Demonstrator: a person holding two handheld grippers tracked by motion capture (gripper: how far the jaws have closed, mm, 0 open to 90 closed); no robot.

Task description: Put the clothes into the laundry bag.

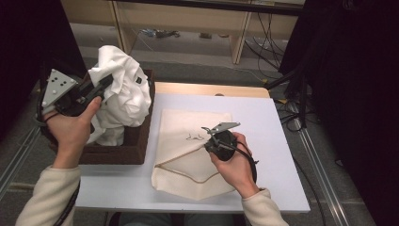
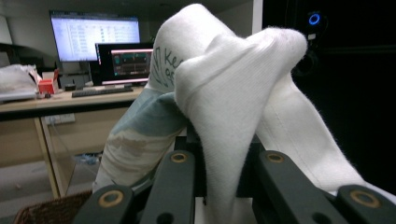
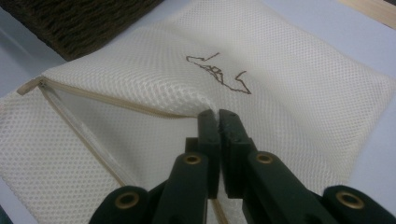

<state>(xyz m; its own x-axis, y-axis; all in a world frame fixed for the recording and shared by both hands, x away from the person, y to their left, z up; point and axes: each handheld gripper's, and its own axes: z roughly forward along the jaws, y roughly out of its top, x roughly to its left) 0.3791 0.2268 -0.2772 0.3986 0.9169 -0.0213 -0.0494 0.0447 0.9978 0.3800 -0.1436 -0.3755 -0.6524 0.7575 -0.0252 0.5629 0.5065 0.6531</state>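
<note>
A white garment (image 1: 121, 87) hangs bunched above the brown woven basket (image 1: 136, 146) at the table's left, held up by my left gripper (image 1: 104, 84), which is shut on a fold of it. In the left gripper view the white cloth (image 2: 224, 107) is pinched between the black jaws and drapes over them. A cream mesh laundry bag (image 1: 188, 141) with a dark embroidered mark (image 3: 219, 74) lies flat on the white table. My right gripper (image 1: 210, 138) is shut on the upper edge of the bag's zipper opening (image 3: 116, 100), lifting that edge of mesh (image 3: 196, 100) slightly.
The basket stands against the table's left edge. Bare white tabletop (image 1: 263, 122) lies right of the bag. Cables (image 1: 291, 117) run along the floor at the right. Wooden furniture legs (image 1: 237, 40) stand behind the table. Monitors (image 2: 93, 42) show on a desk in the left gripper view.
</note>
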